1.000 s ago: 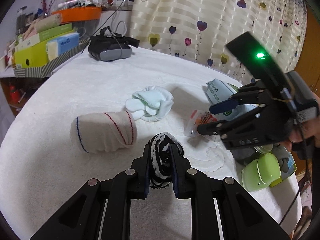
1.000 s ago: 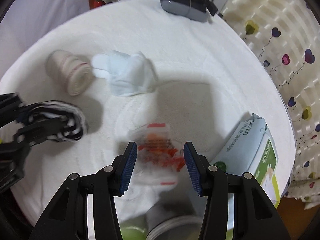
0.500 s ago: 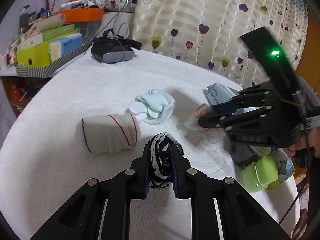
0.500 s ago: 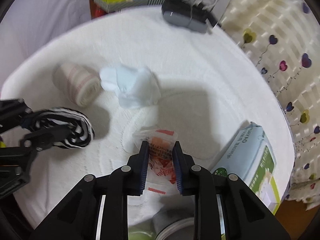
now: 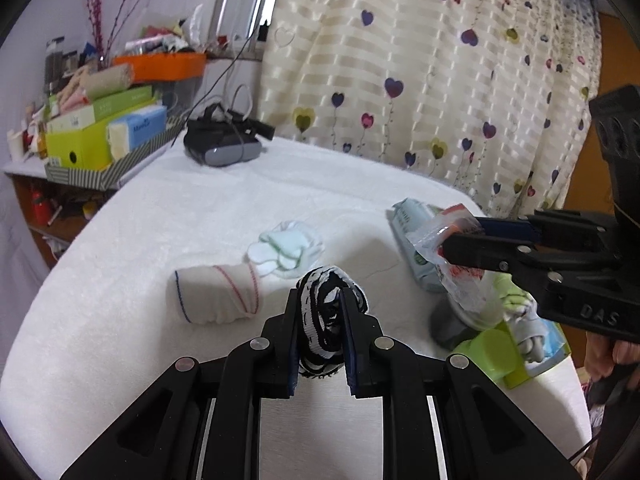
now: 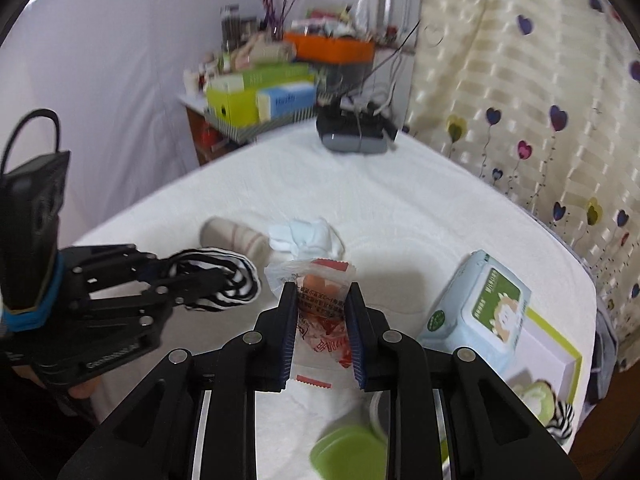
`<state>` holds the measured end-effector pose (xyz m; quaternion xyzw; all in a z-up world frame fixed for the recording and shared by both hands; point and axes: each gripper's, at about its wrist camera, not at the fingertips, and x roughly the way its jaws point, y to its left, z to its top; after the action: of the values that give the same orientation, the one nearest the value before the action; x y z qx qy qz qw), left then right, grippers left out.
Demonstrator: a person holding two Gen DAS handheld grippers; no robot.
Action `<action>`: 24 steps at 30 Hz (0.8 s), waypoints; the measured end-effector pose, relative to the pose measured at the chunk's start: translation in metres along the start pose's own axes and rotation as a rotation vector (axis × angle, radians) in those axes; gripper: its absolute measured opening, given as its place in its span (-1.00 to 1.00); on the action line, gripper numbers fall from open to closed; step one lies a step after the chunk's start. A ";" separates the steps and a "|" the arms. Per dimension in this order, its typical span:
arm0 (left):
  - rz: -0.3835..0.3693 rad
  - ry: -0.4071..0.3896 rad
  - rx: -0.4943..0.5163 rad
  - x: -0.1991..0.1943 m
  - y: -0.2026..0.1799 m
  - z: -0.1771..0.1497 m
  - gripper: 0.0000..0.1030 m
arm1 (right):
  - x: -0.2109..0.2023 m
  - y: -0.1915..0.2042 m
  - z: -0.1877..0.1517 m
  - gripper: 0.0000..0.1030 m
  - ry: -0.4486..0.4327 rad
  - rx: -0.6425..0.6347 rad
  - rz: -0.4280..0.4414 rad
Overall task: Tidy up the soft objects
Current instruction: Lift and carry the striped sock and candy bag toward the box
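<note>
- The left hand-held gripper [image 5: 322,334] pinches a black and white striped rolled sock [image 5: 326,312] between its two fingers. The roll is squeezed tight and sits up off the surface.
- The right hand-held gripper [image 6: 322,332] pinches a clear crinkly plastic packet with red and orange print [image 6: 322,312]. Its fingers press on both sides of the packet. In the left wrist view the packet hangs in the air under the fingers.
- Both things are lifted, so the step in hand looks like carrying them away to where they belong.
- The round surface covered with a fluffy white cloth [image 5: 200,216] has more soft things on it. A beige rolled sock with red and blue lines [image 5: 218,296] lies on its side. Just beside it, and touching it, is a bunch of pale mint and white socks [image 5: 286,248].
- A pale blue pack of wet wipes with a green label [image 6: 476,308] lies near the right edge, leaning on a white box with a green rim [image 6: 548,344].
- That box holds some soft things already, like a green and white one and a striped one. It may be the place for the sock, but that is only a guess.
- Next, each hand-held gripper needs to go over its drop place, come down low, and then spread its fingers.
- The packet is thin and slippery, so it could slide out if the squeeze gets loose.
</note>
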<state>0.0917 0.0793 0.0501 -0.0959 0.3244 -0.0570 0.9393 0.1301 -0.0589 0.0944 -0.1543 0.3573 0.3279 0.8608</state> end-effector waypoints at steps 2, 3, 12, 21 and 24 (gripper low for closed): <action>-0.005 -0.013 0.012 -0.007 -0.008 0.002 -0.69 | -0.011 -0.001 -0.005 -0.53 -0.034 0.020 0.006; -0.007 -0.017 0.017 -0.009 -0.011 0.002 -0.69 | -0.018 0.000 -0.008 -0.53 -0.049 0.031 0.003; -0.032 -0.036 0.071 -0.026 -0.045 0.003 -0.69 | -0.058 -0.005 -0.029 -0.53 -0.139 0.100 -0.014; -0.033 -0.039 0.114 -0.031 -0.073 0.003 -0.69 | -0.081 -0.015 -0.049 -0.53 -0.183 0.141 -0.018; -0.035 -0.042 0.123 -0.032 -0.080 0.003 -0.69 | -0.086 -0.018 -0.052 -0.53 -0.194 0.149 -0.022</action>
<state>0.0654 0.0075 0.0888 -0.0445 0.2989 -0.0911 0.9489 0.0700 -0.1374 0.1203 -0.0615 0.2941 0.3042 0.9040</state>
